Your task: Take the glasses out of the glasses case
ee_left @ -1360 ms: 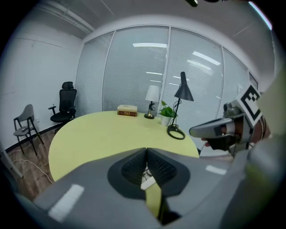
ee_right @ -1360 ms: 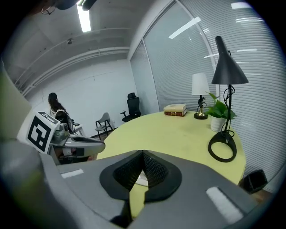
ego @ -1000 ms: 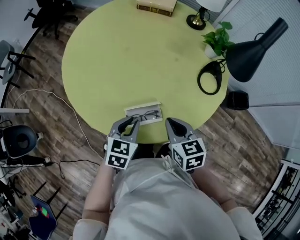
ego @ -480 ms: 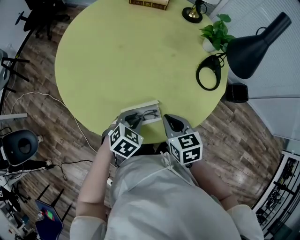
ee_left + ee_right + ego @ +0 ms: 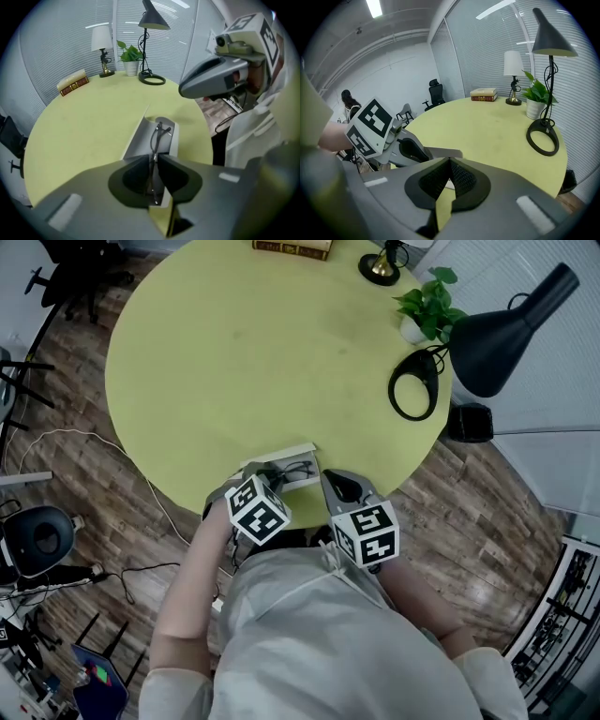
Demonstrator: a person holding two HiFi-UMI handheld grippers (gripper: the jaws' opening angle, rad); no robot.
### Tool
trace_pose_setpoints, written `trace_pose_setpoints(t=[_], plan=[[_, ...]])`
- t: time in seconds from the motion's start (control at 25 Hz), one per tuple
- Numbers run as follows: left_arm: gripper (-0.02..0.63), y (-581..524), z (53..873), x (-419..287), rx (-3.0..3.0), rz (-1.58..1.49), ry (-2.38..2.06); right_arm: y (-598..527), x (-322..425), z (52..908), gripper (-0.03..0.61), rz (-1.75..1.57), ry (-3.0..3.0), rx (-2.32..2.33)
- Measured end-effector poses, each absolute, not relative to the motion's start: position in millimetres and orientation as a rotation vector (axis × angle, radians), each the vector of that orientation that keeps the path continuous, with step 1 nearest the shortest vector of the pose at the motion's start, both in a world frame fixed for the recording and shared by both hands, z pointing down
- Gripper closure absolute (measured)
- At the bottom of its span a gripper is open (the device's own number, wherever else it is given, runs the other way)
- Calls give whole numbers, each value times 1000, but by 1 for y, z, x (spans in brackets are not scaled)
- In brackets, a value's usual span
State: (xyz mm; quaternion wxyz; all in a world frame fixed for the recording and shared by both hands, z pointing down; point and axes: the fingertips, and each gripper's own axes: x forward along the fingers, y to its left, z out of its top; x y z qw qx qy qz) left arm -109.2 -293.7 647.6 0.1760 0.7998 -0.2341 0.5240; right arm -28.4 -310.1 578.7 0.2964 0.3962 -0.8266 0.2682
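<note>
left gripper [image 5: 153, 163] dropped and rolled, now steeply nose-down over the glasses [image 5: 158, 132]; we just closed its jaws onto the frame, which lies in the open glasses case [image 5: 137, 139] at the near edge of the table [image 5: 234, 352]. right gripper [image 5: 450, 163] sits beside it, tilted down, jaws together, empty.

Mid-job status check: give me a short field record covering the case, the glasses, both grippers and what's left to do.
case: glasses case open, near the edge of the table
glasses: lying in the case, not lifted
left gripper: jaws have just been closing, now pinching the glasses' frame
right gripper: shut, empty, beside the case
remaining: lift the glasses out
</note>
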Motion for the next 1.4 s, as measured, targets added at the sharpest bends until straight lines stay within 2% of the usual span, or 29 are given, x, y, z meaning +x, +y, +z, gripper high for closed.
trace_pose_setpoints(t=[0.36, 0.8, 1.4], plan=[[593, -295, 648, -111, 2319, 1575, -671, -306, -21, 577, 578, 710, -2190, 1074], [595, -291, 640, -109, 2405, 1619, -631, -312, -16, 569, 578, 696, -2197, 1104], [595, -299, 580, -113, 2512, 1383, -739, -315, -28, 547, 578, 662, -2241, 1098]])
